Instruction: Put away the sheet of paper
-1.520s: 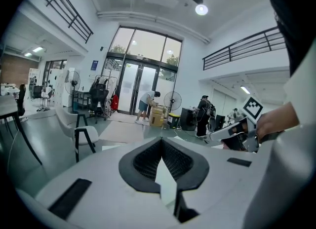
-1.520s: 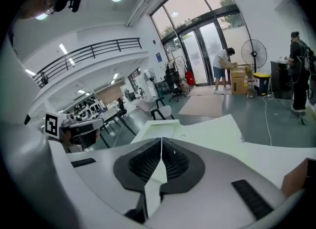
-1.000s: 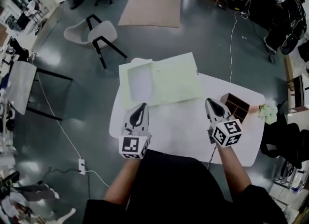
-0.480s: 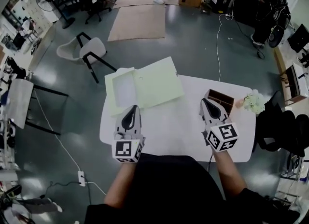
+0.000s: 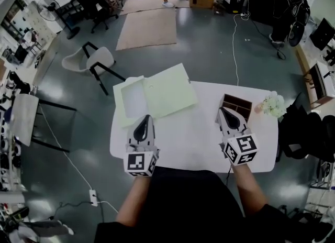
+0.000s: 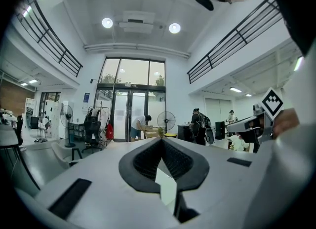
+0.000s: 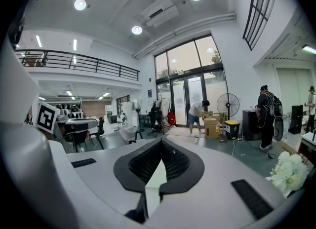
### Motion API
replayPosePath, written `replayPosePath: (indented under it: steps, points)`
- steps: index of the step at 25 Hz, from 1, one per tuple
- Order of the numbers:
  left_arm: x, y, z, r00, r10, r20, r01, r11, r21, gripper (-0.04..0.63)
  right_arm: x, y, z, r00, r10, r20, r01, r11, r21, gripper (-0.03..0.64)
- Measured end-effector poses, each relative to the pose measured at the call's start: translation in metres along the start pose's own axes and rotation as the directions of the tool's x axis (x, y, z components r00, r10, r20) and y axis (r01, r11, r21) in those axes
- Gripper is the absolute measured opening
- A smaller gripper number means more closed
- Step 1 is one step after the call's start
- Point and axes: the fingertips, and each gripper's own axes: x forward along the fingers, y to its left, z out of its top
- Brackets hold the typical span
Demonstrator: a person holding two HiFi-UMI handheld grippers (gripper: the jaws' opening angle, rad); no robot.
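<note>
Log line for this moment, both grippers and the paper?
left gripper: shut, empty | right gripper: shut, empty | sheet of paper: on open folder, untouched

Table [image 5: 193, 137] centre open; folder [image 5: 167, 92] far left, organizer [image 5: 238, 105] and flowers [image 5: 273, 104] far right.

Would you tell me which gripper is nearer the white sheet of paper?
The left gripper: its tip sits just below the white sheet on the green folder, while the right gripper is beside the brown box.

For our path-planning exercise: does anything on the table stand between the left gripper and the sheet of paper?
Nothing visible does. The sheet of paper lies uncovered on the open green folder just ahead of the left gripper; the wooden organiser stands far right.
</note>
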Motion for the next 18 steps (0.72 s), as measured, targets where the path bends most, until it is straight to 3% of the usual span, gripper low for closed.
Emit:
replayPosePath:
  steps: [18]
  points:
    - [-0.034,0.009,-0.026,0.999,0.027,-0.032,-0.028,1.000,-0.012,0.002,-0.015,0.015,-0.031,0.997,-0.001,-0.074,-0.002,0.999,-0.038,-0.002]
